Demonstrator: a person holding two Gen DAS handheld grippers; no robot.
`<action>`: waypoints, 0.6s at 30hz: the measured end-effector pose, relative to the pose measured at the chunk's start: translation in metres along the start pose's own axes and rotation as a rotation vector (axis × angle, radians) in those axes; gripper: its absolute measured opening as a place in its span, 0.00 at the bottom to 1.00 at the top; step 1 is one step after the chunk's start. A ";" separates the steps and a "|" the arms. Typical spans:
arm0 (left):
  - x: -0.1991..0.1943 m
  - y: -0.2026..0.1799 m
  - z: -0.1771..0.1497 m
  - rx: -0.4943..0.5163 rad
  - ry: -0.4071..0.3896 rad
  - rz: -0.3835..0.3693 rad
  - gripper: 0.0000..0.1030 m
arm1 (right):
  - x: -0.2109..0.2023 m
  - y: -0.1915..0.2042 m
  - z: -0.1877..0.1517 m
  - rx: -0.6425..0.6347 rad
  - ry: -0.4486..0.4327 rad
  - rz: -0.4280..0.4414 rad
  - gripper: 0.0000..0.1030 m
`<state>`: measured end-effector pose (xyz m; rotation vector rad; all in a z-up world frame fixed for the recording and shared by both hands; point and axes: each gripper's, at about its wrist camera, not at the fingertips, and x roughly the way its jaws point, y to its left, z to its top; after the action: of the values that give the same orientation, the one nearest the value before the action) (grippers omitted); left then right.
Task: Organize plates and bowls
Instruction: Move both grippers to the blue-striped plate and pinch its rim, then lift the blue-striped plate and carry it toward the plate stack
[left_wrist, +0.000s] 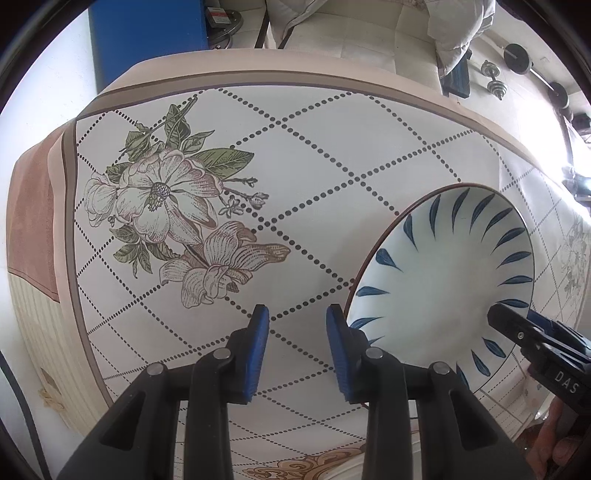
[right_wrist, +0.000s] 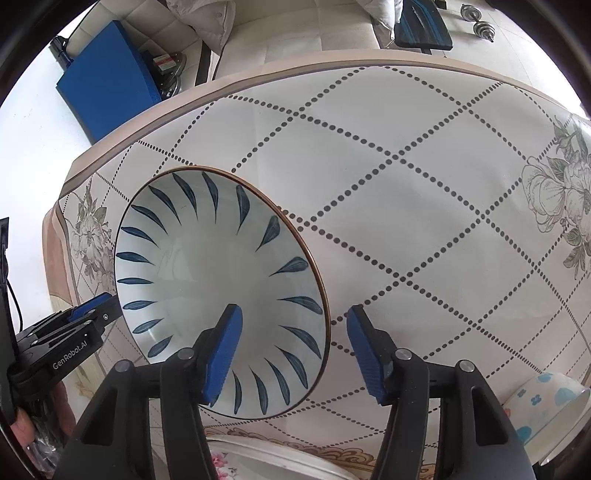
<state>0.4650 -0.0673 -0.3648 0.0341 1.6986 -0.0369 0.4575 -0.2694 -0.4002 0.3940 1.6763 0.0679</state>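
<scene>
A white bowl with blue leaf strokes and a brown rim rests on the patterned tablecloth; it also shows at the right of the left wrist view. My right gripper is open, its left finger over the bowl's inside and its right finger outside the rim. My left gripper is open and empty just left of the bowl, its right finger by the rim. A white plate with pink flowers lies at the near table edge. A white bowl with blue hearts stands at the lower right.
The table carries a white cloth with dotted diamonds and flower prints. Beyond its far edge are a cream sofa, a blue panel and dumbbells on the floor.
</scene>
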 end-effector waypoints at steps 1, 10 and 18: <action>-0.003 0.003 0.000 -0.003 -0.010 -0.012 0.28 | 0.002 0.003 0.000 -0.002 0.000 0.001 0.53; -0.017 0.019 -0.003 -0.041 -0.010 -0.160 0.29 | 0.005 0.010 -0.002 -0.036 -0.013 -0.030 0.38; 0.012 -0.006 -0.003 0.021 0.053 -0.159 0.29 | 0.003 0.003 -0.003 -0.051 -0.014 -0.037 0.28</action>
<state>0.4601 -0.0728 -0.3760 -0.0851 1.7513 -0.1742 0.4550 -0.2654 -0.4019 0.3247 1.6638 0.0802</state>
